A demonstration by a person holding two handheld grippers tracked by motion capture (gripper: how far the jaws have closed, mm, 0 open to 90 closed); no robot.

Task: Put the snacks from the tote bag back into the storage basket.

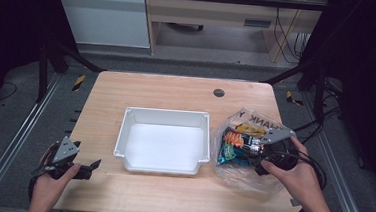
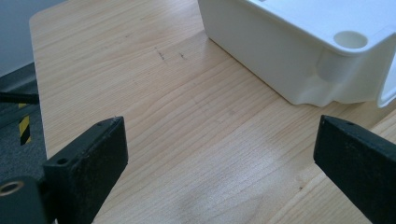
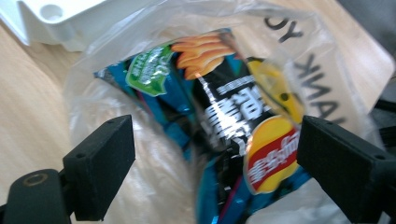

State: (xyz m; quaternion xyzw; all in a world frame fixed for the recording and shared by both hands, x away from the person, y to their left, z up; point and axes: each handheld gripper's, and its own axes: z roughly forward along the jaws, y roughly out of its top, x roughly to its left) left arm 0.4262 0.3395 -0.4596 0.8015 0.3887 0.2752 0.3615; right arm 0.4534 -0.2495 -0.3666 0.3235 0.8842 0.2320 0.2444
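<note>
A clear plastic bag (image 1: pixel 236 175) with black lettering lies on the table's right side, holding a black, blue and orange snack packet (image 1: pixel 237 142). My right gripper (image 1: pixel 255 153) reaches into the bag from the right. In the right gripper view the packet (image 3: pixel 224 107) sits between the wide-set jaws of this gripper (image 3: pixel 215 154); the left jaw stands apart from it, and the bag's film (image 3: pixel 107 74) lies behind. My left gripper (image 1: pixel 89 169) rests near the table's front left corner. It is open over bare wood (image 2: pixel 219 149), with nothing between its jaws.
An empty white bin (image 1: pixel 168 115) stands in the middle of the wooden table (image 1: pixel 167 89), just left of the bag; its corner shows in the left gripper view (image 2: pixel 280 46) and in the right gripper view (image 3: pixel 56 18). A dark round grommet (image 1: pixel 219 92) sits at the back.
</note>
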